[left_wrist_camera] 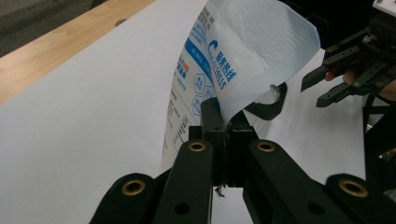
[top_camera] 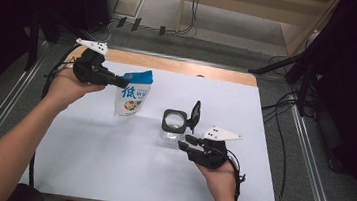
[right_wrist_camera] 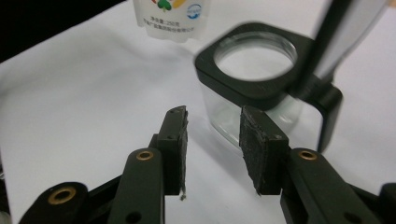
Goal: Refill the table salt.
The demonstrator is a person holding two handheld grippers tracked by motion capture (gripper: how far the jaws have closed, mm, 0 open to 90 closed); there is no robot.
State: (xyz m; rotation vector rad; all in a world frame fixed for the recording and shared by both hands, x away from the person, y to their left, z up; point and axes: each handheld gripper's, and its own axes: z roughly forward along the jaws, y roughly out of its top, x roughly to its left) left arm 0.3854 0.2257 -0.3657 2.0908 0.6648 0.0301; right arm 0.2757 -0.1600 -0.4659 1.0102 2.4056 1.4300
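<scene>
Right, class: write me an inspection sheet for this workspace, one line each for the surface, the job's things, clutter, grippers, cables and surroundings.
Surface: white sheet covering a wooden table, whose far edge shows bare.
Job's things: blue and white pouch, held by its top corner; clear jar with a black square collar, its lid flipped up, mouth open.
Clutter: nothing seen.
Grippers: left gripper shut on the pouch's top edge; right gripper open, close in front of the jar, not touching it.
Cables: one trails from each gripper; more lie on the floor beyond and to the right of the table.
Surroundings: grey floor, dark stands at both sides, wooden furniture behind.
</scene>
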